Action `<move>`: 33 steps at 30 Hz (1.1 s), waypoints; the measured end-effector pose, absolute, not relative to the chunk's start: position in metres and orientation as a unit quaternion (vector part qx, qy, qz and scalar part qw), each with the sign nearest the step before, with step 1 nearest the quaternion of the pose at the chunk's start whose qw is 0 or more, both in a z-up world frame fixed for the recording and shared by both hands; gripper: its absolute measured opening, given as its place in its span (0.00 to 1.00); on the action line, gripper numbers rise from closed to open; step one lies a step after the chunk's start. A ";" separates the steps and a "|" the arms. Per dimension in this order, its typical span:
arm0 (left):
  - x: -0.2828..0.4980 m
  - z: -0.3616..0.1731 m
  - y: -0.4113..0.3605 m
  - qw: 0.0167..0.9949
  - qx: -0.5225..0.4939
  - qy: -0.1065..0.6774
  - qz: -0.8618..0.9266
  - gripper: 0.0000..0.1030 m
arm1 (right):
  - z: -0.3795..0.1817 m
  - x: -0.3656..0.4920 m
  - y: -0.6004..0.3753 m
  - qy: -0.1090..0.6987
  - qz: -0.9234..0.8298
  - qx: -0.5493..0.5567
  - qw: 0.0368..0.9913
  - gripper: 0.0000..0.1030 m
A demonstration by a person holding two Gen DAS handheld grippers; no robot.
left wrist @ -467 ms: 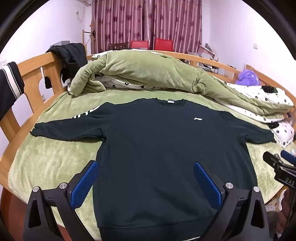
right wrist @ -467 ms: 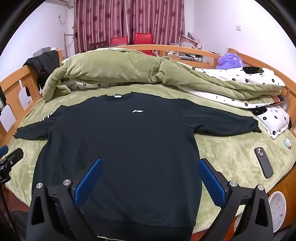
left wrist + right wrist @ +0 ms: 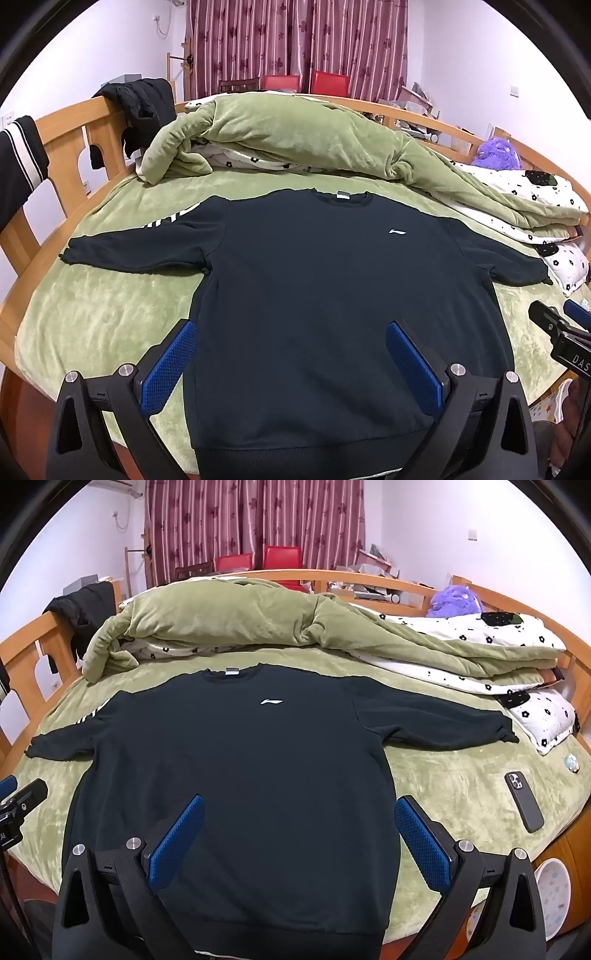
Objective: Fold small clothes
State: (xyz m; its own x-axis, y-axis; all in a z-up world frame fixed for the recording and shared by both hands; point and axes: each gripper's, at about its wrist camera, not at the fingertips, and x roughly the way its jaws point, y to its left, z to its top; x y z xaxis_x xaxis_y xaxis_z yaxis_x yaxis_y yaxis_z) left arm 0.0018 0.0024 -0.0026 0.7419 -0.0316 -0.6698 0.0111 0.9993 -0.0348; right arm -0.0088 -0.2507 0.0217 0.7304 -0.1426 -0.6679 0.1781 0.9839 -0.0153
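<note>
phone [image 3: 524, 802] beside sweatshirt [image 3: 236, 775], quilt [image 3: 229, 624] behind

So I'm looking at a wooden-framed bed [image 3: 373, 581] with a green fuzzy cover [image 3: 443, 779]. A dark sweatshirt [image 3: 236, 775] lies flat on it, front up, both sleeves spread out. Behind it there's a bunched-up green quilt [image 3: 229, 620] with a white flowered underside. A phone [image 3: 523, 801] lies face down near the right edge, well apart from the sweatshirt, plus a purple plush [image 3: 456, 600] at the far right corner.
</note>
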 end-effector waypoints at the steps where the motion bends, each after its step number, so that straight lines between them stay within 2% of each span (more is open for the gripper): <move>1: 0.002 -0.003 0.002 0.933 -0.015 0.359 -0.012 1.00 | 0.022 -0.009 -0.250 0.357 -0.086 0.023 0.930 0.98; 33: 0.003 -0.006 0.006 0.933 -0.019 0.360 -0.012 1.00 | 0.019 -0.008 -0.245 0.359 -0.086 0.018 0.929 0.98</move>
State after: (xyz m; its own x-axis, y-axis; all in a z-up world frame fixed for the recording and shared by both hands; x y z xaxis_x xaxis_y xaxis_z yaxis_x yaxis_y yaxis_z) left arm 0.0028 0.0061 -0.0064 0.7402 -0.0363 -0.6714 0.0086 0.9990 -0.0447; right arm -0.0076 -0.2452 0.0190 0.7275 -0.1473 -0.6701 0.1725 0.9846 -0.0291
